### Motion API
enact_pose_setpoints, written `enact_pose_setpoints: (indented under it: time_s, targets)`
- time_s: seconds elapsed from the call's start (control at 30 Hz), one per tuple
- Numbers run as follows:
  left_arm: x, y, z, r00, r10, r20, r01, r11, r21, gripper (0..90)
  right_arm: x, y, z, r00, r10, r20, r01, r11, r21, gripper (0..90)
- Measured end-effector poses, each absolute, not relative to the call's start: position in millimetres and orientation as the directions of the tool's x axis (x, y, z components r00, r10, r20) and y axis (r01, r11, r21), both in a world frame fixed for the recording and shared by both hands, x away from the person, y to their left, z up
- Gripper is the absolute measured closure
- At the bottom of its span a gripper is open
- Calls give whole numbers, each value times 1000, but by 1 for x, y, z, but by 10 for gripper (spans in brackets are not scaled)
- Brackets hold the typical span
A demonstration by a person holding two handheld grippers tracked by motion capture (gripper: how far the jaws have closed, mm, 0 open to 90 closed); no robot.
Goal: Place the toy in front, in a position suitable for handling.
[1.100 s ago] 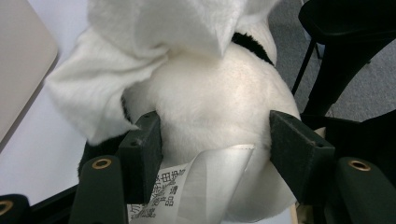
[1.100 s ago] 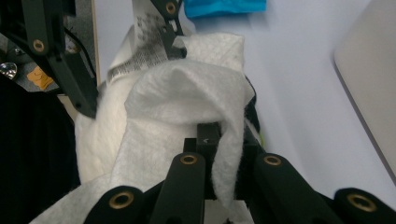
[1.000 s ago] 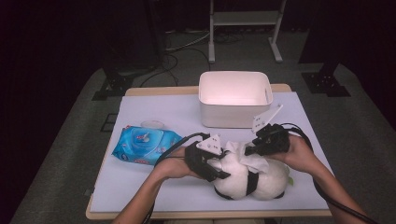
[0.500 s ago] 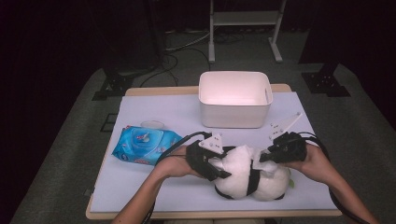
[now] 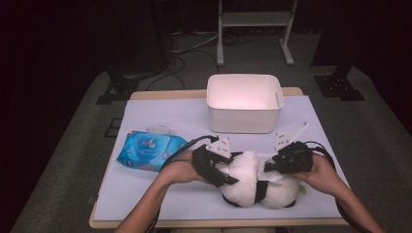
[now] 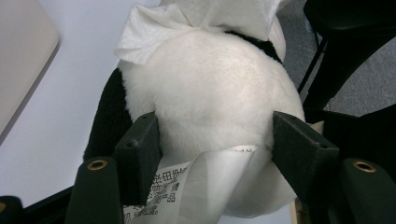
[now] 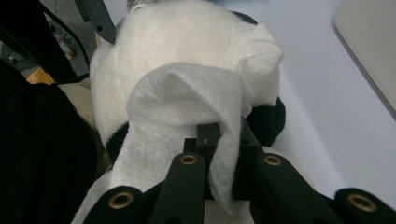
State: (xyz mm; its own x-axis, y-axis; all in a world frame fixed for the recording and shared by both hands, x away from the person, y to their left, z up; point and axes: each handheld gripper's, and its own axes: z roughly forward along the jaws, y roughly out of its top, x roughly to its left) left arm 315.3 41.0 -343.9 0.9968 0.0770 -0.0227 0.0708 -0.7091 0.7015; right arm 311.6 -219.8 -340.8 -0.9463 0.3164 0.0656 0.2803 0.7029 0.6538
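Between the two tools, on the worktop's (image 5: 160, 121) near edge, lies a panda plush (image 5: 252, 182): white fluffy body w/ black patches, lying on its side. Fur looks thick and clean; a black band crosses its middle in the high view.

Left tool (image 5: 219, 171) sits at the plush's left end. Its jaws stand wide, one pad on each flank of the round white body (image 6: 210, 98), pressing into the fur, so it grips the plush. Jaws have just opened a bit further, plush between them all the while. A printed label (image 6: 187, 186) w/ small black text hangs from the plush right between the pads, close to the camera.

Right tool (image 5: 272, 166) is at the plush's right end, on top. Its jaws are closed tight on a white wipe (image 7: 187, 107); the sheet folds up out of the jaws and drapes over the white fur just ahead of them, touching it. Wipe texture is slightly fibrous, crumpled into a loop.

Left of the left tool, well apart, lies a blue wipes pack (image 5: 148, 149) w/ its lid flap open. Beyond both tools, farther up the worktop, stands a white bin (image 5: 244, 104).
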Motion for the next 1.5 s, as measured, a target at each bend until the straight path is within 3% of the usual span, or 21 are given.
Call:
enact_pose_setpoints:
  time_s: [0.2, 0.37, 0.6, 1.5]
  targets:
    - [318, 40, -341, 995, 94, -19, 81, -719, 691, 305, 312, -206, -338, -953, 301, 43, 255, 717, 649, 849]
    - [322, 38, -339, 991, 132, -33, 116, -696, 709, 189, 313, -189, -336, -964, 263, 35, 223, 735, 641, 849]
    - [319, 35, -343, 993, 116, -37, 109, -709, 697, 277, 314, -190, -335, -964, 264, 36, 227, 747, 625, 847]
    - [317, 33, -342, 995, 92, -22, 82, -718, 691, 299, 320, -282, -340, -886, 459, 66, 400, 684, 610, 847]
